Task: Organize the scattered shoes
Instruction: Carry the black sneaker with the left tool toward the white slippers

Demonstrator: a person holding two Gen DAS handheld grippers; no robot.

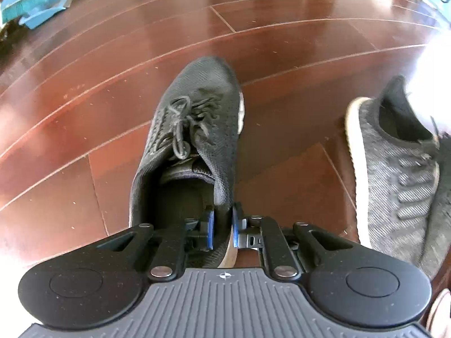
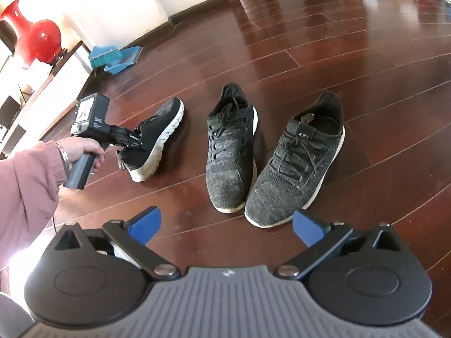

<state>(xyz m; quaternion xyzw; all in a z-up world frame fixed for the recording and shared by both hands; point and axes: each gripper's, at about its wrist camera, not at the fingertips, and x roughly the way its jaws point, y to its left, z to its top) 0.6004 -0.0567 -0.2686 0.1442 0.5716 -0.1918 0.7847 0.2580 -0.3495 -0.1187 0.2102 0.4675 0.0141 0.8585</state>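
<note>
Shoes: two grey knit sneakers (image 2: 253, 155) lie side by side mid-floor; the black sneaker (image 2: 153, 140), tilted at their left, hangs pinched by its heel collar in the left gripper (image 1: 222, 222). The right gripper (image 2: 225, 225) hovers spread, empty. Keep the sole level, lower it beside the pair.

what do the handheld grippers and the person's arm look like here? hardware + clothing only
Both grippers, left gripper and right gripper, match: black linkage arms with silver pivot screws, blue fingertip pads, a grey ribbed base between two round black housings, and a small white crosshair mark. The left one has a grey handle and a black camera block. The person wears a pink sleeve and wrist bangles.
</note>
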